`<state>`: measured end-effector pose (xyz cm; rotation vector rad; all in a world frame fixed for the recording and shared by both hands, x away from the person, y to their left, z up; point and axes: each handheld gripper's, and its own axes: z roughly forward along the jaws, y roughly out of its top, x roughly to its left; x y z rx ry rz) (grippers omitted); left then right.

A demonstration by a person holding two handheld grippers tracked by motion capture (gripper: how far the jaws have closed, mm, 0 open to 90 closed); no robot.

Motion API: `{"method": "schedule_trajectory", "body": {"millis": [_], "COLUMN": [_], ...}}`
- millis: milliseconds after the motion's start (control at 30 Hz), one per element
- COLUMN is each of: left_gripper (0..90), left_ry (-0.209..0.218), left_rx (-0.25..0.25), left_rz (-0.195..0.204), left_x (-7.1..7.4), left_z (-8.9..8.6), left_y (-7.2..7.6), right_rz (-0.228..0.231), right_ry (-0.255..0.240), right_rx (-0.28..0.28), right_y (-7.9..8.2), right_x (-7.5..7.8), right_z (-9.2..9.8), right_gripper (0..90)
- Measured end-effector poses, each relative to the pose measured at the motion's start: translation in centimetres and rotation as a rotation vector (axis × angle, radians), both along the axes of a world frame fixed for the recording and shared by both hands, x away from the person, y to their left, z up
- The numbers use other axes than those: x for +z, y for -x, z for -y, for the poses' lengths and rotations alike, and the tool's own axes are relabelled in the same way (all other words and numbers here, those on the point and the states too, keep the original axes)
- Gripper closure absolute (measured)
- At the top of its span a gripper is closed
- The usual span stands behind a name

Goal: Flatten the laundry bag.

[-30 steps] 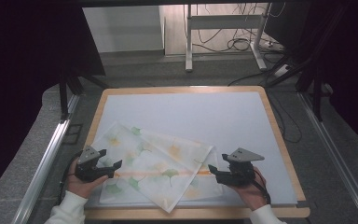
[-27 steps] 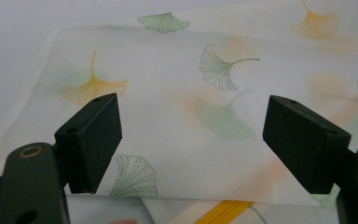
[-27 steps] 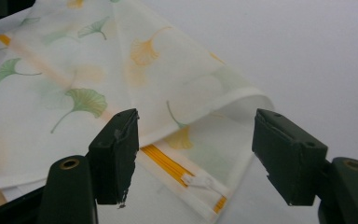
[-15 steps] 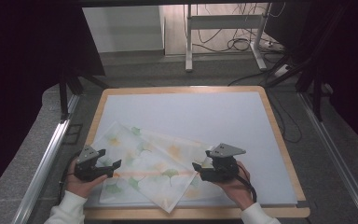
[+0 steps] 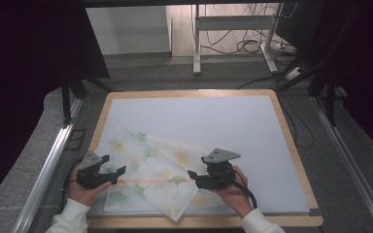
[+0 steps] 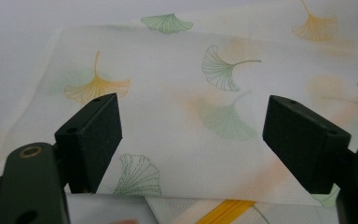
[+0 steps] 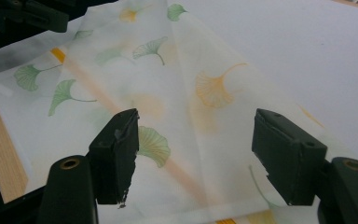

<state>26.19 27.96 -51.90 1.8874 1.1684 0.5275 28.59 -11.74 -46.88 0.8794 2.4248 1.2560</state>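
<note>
— White cloth [image 5: 148,174] with ginkgo leaves lies folded on our worktop [image 5: 233,121], at the near left.
— Our left hand-held gripper [image 5: 119,174] and right hand-held gripper [image 5: 193,176] hover over it, jaws spread, grasping nothing.

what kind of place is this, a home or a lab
Probably a lab or recording workspace, not a home: a wood-framed table with a white mat sits between dark curtains, loose cables lie on the floor behind, and a person works a leaf-print cloth with hand-held grippers.
</note>
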Motion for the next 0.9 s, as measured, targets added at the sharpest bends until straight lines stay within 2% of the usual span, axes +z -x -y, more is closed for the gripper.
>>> {"method": "schedule_trajectory", "body": {"millis": [700,900], "left_gripper": [19.1,19.1], "left_ry": [0.002,0.004], "left_rx": [-0.002,-0.001], "left_rz": [-0.003,-0.002], "left_x": [0.0,0.0], "left_z": [-0.1,-0.1], "left_y": [0.0,0.0], "right_rz": [-0.029,-0.051], "right_ry": [0.031,0.041], "right_rx": [0.073,0.106], "right_y": [0.4,0.7], "right_x": [-0.3,-0.9], "right_z": [-3.8,-5.6], "right_gripper": [32.3,32.4]}}
